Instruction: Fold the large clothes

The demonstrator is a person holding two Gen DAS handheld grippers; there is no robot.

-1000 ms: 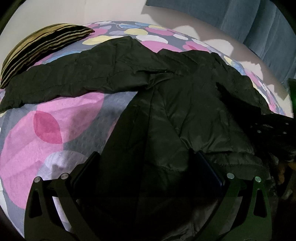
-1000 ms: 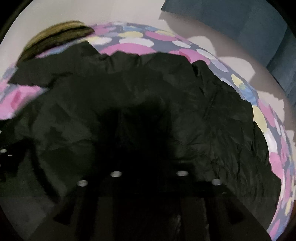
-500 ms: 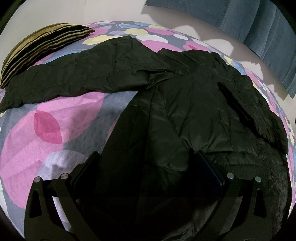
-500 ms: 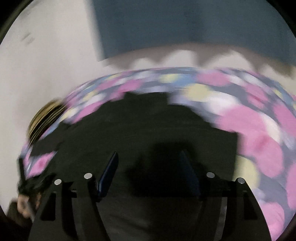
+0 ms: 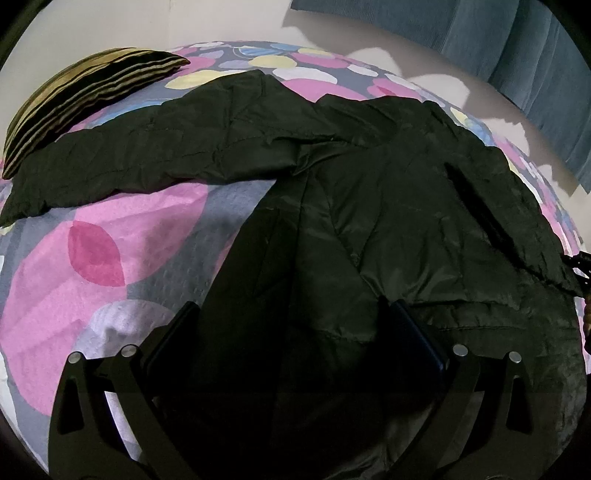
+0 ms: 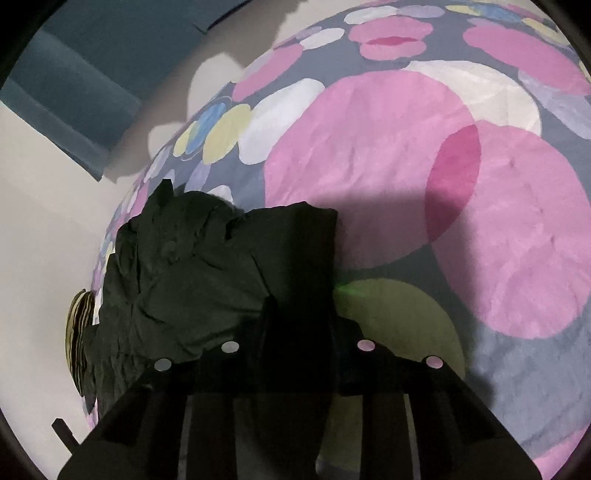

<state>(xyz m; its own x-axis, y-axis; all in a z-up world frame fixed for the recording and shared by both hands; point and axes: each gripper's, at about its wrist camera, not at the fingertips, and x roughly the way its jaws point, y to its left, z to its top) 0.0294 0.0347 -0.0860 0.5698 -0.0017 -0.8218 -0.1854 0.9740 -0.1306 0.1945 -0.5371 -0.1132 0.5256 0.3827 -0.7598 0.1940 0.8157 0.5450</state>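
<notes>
The left gripper (image 5: 291,328) sits low over the near edge of the black jacket (image 5: 369,229), with its two fingers spread wide and the cloth lying between them; the fingers do not seem to squeeze it, so it looks open and holding nothing. The jacket lies spread on the bed cover (image 5: 122,258), the one with big pink, white and yellow circles. One long sleeve (image 5: 155,162) reaches out flat from the jacket toward the striped pillow (image 5: 74,103) at the far corner. The right gripper (image 6: 299,325) is at the jacket's other side, and its jaws are closing on a flap of the black cloth that sits between the fingers; it is too dark there to tell if they pinch it yet. Past the jacket there is more bed cover, then a pale wall (image 5: 147,26) and a blue curtain (image 5: 517,48). The jacket looks puffy, soft and light, and its shiny cloth may slip. It will flop, not stay stiff. A good place to grab is a thick edge or seam, like the hem or the sleeve end.
</notes>
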